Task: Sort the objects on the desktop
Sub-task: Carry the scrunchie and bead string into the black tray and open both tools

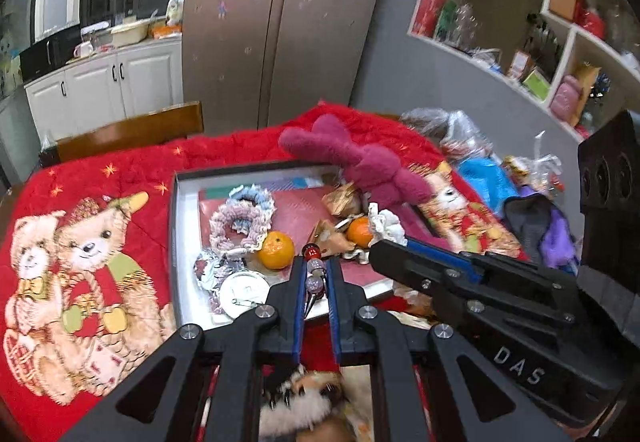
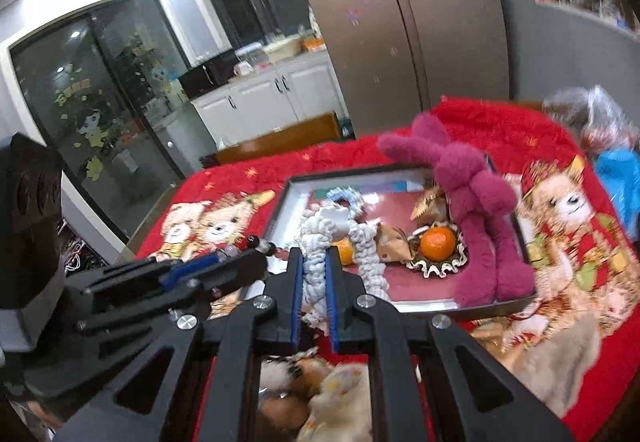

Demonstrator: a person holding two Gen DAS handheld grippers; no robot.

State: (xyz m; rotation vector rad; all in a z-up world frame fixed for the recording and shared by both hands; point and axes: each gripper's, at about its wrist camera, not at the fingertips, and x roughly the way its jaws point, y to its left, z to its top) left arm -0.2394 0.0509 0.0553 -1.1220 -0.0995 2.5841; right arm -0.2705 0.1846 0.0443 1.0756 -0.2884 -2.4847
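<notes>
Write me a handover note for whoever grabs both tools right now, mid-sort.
Left tool: shut on a beaded metal stopper, held above the tray's near edge.
Right tool: shut on a white knitted scrunchie, also held up over the tray's near side.
Lying in the tray: two mandarins, pastel scrunchie, round tin, foil wrappers, gold wrappers; the magenta plush lies across its far corner.
Done: both items gripped.
Left: place both, then sort the rest. No destination in view.

A tall steel fridge [image 1: 280,21] is set against a grey wall [image 1: 384,53], white cabinets [image 1: 108,85] beside it, open shelves [image 1: 520,21] opposite. Dark glass doors [image 2: 100,113] are lit by ceiling lamps.
</notes>
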